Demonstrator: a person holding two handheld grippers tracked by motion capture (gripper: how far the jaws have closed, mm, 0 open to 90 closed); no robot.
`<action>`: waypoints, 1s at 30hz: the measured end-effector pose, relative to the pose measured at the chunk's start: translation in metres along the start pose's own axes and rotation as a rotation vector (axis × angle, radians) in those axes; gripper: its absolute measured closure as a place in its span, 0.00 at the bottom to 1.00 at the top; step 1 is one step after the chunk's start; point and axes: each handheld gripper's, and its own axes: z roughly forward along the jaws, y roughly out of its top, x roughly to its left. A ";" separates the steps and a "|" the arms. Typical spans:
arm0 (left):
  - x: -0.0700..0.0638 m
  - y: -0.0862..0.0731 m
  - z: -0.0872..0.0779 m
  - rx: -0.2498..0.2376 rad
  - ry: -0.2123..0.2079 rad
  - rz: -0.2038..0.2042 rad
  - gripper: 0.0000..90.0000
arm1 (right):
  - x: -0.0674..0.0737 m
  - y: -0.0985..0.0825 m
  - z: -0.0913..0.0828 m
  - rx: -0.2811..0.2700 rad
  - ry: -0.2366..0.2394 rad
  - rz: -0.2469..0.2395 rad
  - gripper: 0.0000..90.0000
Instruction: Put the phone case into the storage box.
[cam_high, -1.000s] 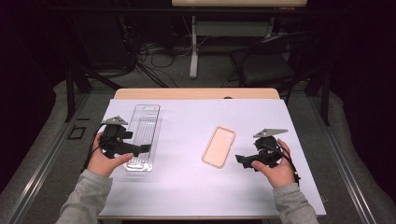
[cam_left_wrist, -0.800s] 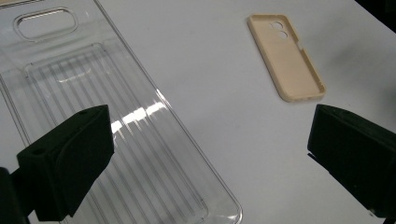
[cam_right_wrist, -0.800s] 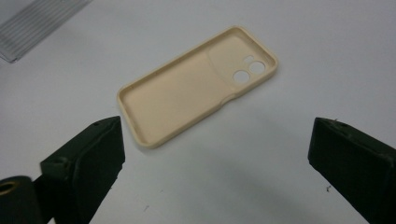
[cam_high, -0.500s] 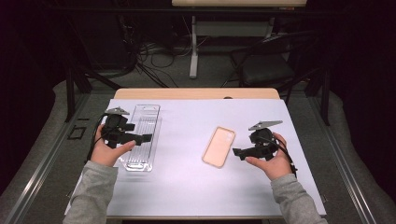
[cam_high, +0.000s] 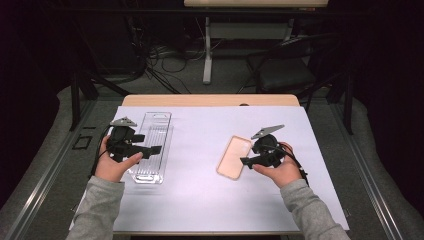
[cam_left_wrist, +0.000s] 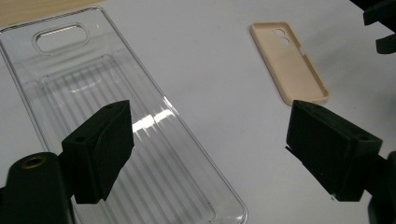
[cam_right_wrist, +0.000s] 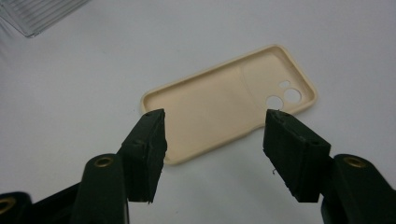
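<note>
Beige phone case (cam_right_wrist: 229, 109) lies flat on table (cam_high: 200, 200), right gripper (cam_right_wrist: 212, 149) jaws just closing, nothing clamped yet. Left gripper (cam_left_wrist: 205, 154) also closing, empty, over clear tray (cam_left_wrist: 116, 116). Case judged light, bendy; long edges are best pinched.

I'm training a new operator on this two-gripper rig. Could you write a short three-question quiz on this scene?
1. True or false: the beige phone case lies hollow side up.
2. Which gripper is over the clear tray? A) left B) right
3. Is anything pinched by the right gripper?

Key: 1 true. 2 A, the left gripper. 3 No; its fingers have just been closing, but the case lies beyond them, untouched.
</note>
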 end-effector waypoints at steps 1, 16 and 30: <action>0.000 -0.001 0.000 -0.001 0.000 0.000 0.17 | 0.001 0.003 0.003 0.005 0.005 -0.005 0.44; 0.001 -0.005 -0.005 -0.012 0.009 -0.004 0.17 | 0.017 0.030 0.016 0.057 0.028 -0.103 0.50; -0.001 -0.006 -0.005 -0.008 0.011 0.004 0.17 | 0.029 0.038 0.027 0.225 0.009 -0.257 0.67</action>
